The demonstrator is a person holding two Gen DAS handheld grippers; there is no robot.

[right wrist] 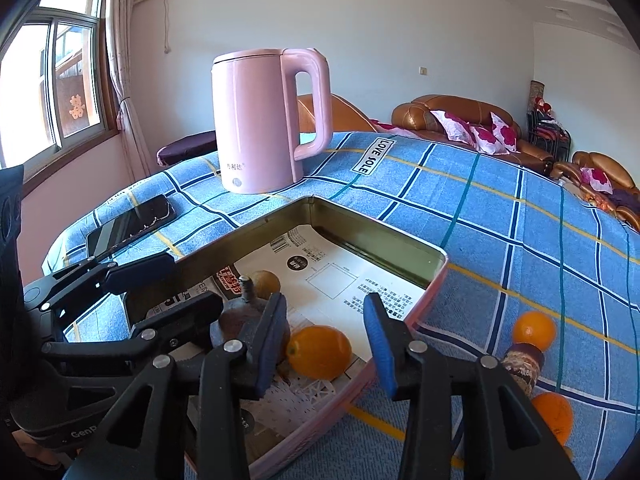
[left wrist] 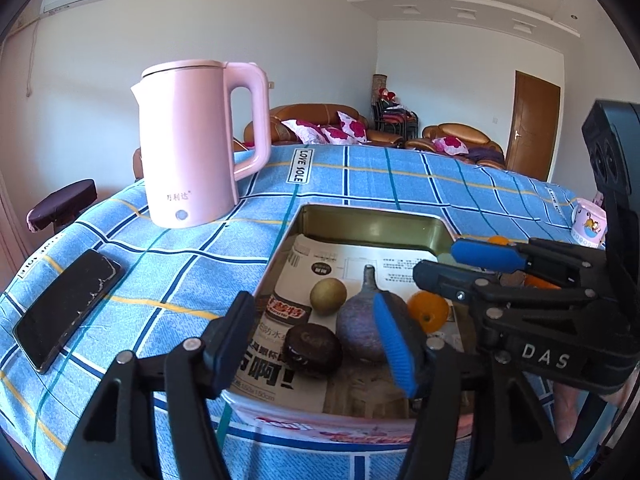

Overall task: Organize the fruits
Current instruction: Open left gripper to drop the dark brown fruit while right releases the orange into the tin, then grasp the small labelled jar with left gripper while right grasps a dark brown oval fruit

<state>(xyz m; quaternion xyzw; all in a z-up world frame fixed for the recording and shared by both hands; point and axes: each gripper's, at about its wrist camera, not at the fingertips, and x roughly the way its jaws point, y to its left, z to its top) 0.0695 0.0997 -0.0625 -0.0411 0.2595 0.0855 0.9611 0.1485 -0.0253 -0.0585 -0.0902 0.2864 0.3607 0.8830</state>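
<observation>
Nearest, over the front edge of the tin point(left wrist: 372, 220): left gripper point(left wrist: 312, 344), fingers released, straddling the dark round fruit point(left wrist: 308, 360) and the purple fruit point(left wrist: 360, 320), pressing on neither. Beside it, right gripper point(right wrist: 326, 344), fingers likewise parted, with the orange point(right wrist: 320, 352) between them yet seemingly ungripped. Fruit already in the tin on its paper liner, along with a yellow-green fruit point(left wrist: 328, 296) further in.

Likely trouble: knocking the purple fruit over while pulling the left fingers back, given the blue pad just beside it. Rolling the orange along the slick paper if closing off-centre. Clashing the two grippers, working so close together.

Out on the checked desk point(left wrist: 360, 172), two loose oranges point(right wrist: 534, 330) not yet collected and apt to roll off if nudged. Farther off, a phone point(left wrist: 66, 308) and a pink kettle point(left wrist: 188, 148), well apart.
</observation>
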